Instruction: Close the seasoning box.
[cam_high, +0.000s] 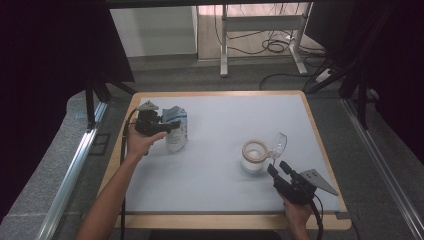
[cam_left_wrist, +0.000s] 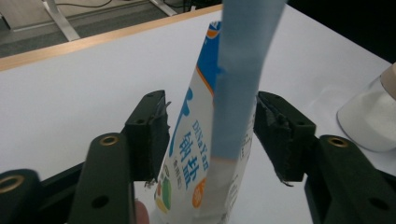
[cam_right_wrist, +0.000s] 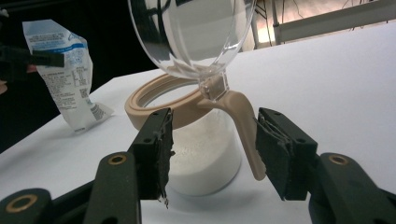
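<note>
Black jaws of the left gripper (cam_left_wrist: 210, 140) stand apart on either side of an upright blue-and-white printed bag (cam_left_wrist: 212, 140); the left pad lies against or just beside the bag's face, the right pad clear of its edge, so nothing is clamped. Right gripper (cam_right_wrist: 212, 149), jaws partly open, straddles the tan handle (cam_right_wrist: 243, 130) of a clear jar (cam_right_wrist: 205, 158) holding white powder, its transparent hinged lid (cam_right_wrist: 191, 32) tipped up; neither pad touches the handle. Bag (cam_high: 176, 127) stands at the pale table's (cam_high: 225, 165) left side, jar (cam_high: 254, 157) toward the right, well apart.
</note>
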